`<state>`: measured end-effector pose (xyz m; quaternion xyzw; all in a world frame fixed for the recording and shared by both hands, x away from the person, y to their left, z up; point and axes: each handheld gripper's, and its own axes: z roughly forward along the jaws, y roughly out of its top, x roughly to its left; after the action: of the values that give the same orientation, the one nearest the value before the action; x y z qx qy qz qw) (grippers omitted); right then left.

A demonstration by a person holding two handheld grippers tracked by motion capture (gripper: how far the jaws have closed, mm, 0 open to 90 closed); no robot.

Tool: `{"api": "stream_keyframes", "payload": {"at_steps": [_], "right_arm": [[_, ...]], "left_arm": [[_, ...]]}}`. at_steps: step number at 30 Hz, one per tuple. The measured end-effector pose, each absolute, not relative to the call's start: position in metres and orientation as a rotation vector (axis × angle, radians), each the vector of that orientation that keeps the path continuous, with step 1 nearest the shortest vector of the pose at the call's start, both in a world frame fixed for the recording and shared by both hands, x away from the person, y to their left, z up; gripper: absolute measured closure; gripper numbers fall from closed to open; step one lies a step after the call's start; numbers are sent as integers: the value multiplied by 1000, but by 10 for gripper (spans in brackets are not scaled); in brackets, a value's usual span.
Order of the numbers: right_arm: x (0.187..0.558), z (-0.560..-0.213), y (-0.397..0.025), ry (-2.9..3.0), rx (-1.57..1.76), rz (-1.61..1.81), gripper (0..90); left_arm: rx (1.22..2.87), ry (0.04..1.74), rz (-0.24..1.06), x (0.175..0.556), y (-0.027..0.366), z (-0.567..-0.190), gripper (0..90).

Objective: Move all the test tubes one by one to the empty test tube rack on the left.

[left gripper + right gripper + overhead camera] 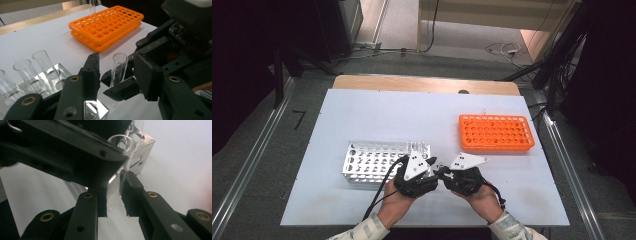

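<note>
Surface [362, 115]: white board on a wooden top, carrying two racks and both hands.
Orange rack [496, 132]: far right of the surface, well apart from the hands; one clear tube [92, 7] stands at its far edge.
Metal rack [377, 161]: near left, just beside the left claw; several empty glass tubes [45, 63] stand in its right-hand end.
Step in hand: judged a hand-over of one test tube between the two claws, at the metal rack's near right corner.
Left claw [120, 82]: spread, one jaw on each side of the tube, neither visibly pressing it.
Right claw [113, 200]: jaws close on either side of the tube's lower part, a narrow gap showing beneath; judged pinching the test tube.
Test tube [117, 75]: upright, open mouth up, between the left claw's jaws and held low by the right claw's, close over the surface.
Next move: judged to call for the left claw to stay clear while the right carries the tube upright toward the orange rack and lines it over a hole.
</note>
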<state>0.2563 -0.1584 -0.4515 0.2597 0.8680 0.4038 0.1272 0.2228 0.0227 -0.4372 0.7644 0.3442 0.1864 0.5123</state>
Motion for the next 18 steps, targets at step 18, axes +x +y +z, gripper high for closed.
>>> {"api": "stream_keyframes", "payload": {"at_steps": [18], "right_arm": [[256,-449,-160,2519,773,1185,727]], "left_arm": [[1843,810,452,225,18,-439,752]]}}
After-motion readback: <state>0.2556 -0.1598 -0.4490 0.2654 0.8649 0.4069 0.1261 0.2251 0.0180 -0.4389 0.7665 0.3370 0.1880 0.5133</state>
